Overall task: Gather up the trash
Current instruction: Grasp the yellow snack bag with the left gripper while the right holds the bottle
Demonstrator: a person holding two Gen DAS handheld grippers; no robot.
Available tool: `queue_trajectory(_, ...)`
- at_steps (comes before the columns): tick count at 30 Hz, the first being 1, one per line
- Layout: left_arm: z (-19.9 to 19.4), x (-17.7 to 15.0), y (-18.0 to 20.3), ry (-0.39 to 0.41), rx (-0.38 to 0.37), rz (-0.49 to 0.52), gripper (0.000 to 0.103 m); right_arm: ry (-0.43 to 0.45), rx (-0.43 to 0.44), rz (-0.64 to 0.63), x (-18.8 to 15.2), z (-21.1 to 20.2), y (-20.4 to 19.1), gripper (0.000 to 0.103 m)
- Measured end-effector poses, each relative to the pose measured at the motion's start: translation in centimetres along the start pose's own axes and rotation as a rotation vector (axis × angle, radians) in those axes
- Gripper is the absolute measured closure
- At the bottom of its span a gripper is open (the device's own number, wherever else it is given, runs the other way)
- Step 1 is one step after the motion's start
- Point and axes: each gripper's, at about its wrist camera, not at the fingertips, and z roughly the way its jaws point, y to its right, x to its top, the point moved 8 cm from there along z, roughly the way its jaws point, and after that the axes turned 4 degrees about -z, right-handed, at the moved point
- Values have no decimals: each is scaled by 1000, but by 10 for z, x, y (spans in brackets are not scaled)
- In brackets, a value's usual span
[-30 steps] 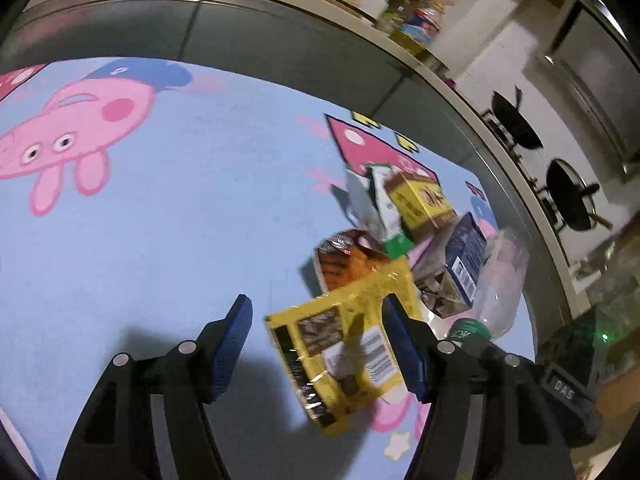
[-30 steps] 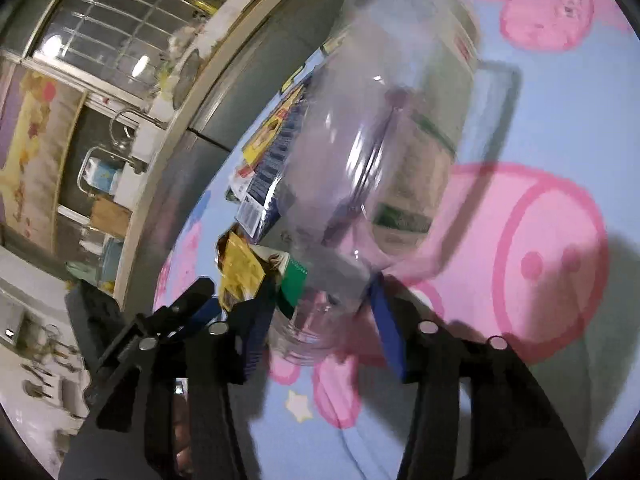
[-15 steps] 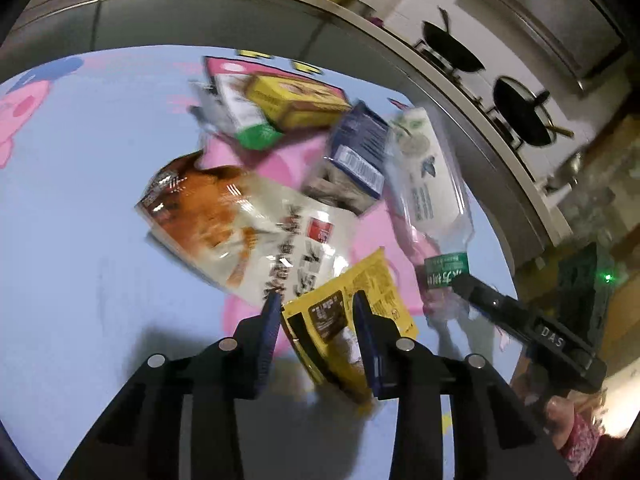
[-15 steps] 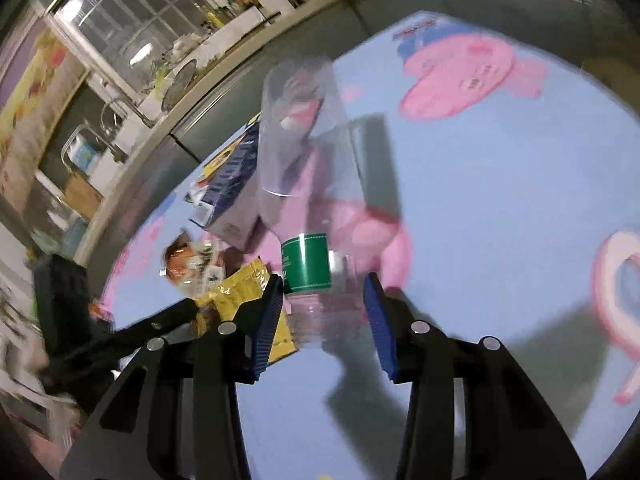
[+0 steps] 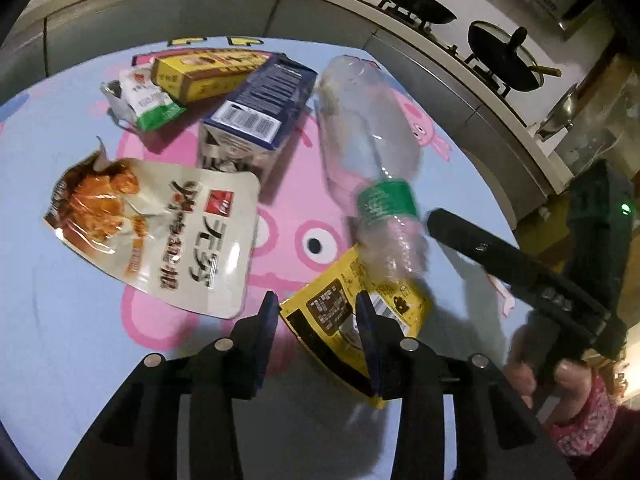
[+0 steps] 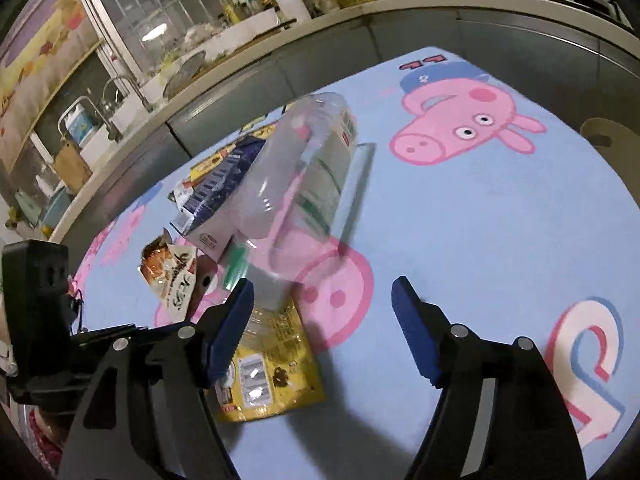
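A clear plastic bottle [image 5: 366, 152] with a green label lies on the blue cartoon mat, its neck resting on a yellow wrapper [image 5: 352, 312]. My left gripper [image 5: 318, 320] has its fingers around the wrapper's corner with a gap still showing between them. My right gripper [image 6: 322, 306] is open, and the bottle [image 6: 304, 176] lies free just ahead of its left finger. The wrapper also shows in the right wrist view [image 6: 272, 372]. A dark blue carton [image 5: 256, 112], a yellow box [image 5: 208, 72], a white-green sachet [image 5: 144, 100] and a white snack pouch [image 5: 160, 236] lie clustered beyond.
The mat [image 6: 480, 220] spreads to the right in the right wrist view. Grey kitchen cabinets [image 5: 160, 8] run behind the pile, with pans on a stove [image 5: 500, 52] at the right. My right gripper's body [image 5: 520, 272] reaches in from the right in the left wrist view.
My right gripper has opened and let go of the bottle, which now lies on the mat. My left gripper closed in around the yellow wrapper and moved towards the pile.
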Motion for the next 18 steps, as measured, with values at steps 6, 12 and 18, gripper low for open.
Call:
queue_trajectory(6, 5, -3, 13, -36, -87, -32, 63, -24, 26, 8, -1, 9, -2, 30)
queue_trajectory(12, 8, -6, 17, -58, -162, -90, 63, 10, 8, 39, -17, -18, 18, 45)
queue_trajectory(18, 12, -8, 30, -76, -230, -110, 63, -13, -76, -93, -49, -24, 22, 63)
